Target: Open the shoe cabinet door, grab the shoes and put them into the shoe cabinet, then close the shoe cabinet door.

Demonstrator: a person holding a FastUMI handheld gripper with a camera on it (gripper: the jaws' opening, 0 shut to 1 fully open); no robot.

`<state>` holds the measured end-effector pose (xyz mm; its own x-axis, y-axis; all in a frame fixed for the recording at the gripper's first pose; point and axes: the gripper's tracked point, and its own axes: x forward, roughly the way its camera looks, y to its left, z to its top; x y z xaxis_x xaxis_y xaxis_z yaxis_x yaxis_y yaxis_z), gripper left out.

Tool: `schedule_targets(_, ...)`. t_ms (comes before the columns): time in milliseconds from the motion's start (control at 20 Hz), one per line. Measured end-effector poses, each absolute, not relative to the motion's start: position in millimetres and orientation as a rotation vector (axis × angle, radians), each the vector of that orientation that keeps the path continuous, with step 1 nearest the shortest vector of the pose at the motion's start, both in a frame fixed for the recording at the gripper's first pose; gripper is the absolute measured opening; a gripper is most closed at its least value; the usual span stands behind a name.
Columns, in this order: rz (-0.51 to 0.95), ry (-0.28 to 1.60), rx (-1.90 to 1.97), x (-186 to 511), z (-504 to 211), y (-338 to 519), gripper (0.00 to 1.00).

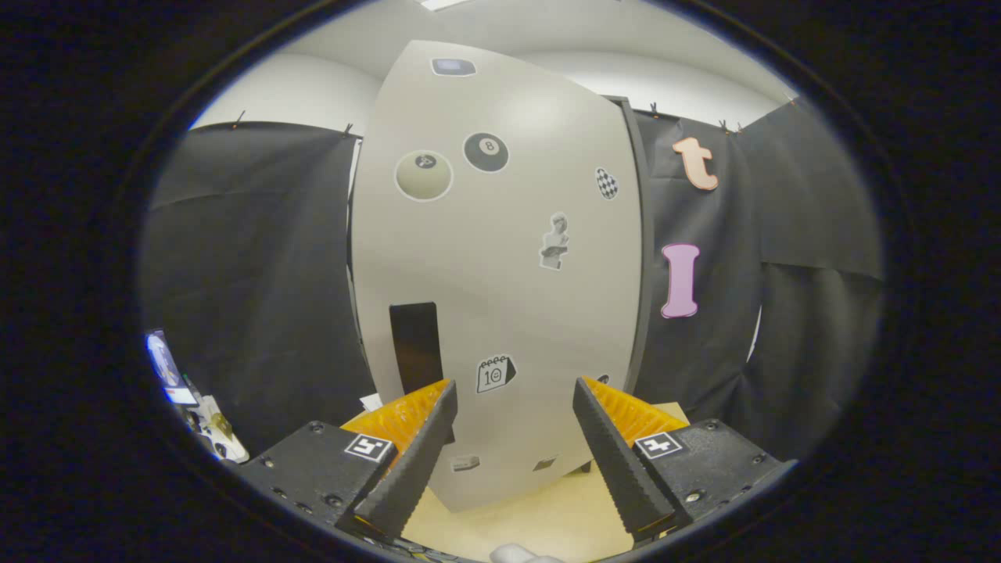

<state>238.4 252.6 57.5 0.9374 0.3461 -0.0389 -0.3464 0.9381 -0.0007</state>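
Open-fingered gripper (512, 391) before stickered cabinet door (500, 266)

The tall pale-grey shoe cabinet door (500, 297), dotted with stickers, stands upright and closed; its dark handle slot (416, 348) sits low.

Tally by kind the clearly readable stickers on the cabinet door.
Ball stickers: 2
Bust sticker: 1
Calendar sticker: 1
Checkered sticker: 1
Top rectangular sticker: 1
Total: 6
Smaller ones low down are too small to tell. Gripper jaws open, empty, facing the door.
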Motion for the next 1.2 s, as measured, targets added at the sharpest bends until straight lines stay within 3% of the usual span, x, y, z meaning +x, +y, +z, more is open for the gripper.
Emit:
schedule_targets(550,0.311,-0.015,-0.03,197.3,67.6,260.1,0.99)
schedule_targets(1200,0.114,-0.05,-0.022,140.5,53.3,206.1,0.99)
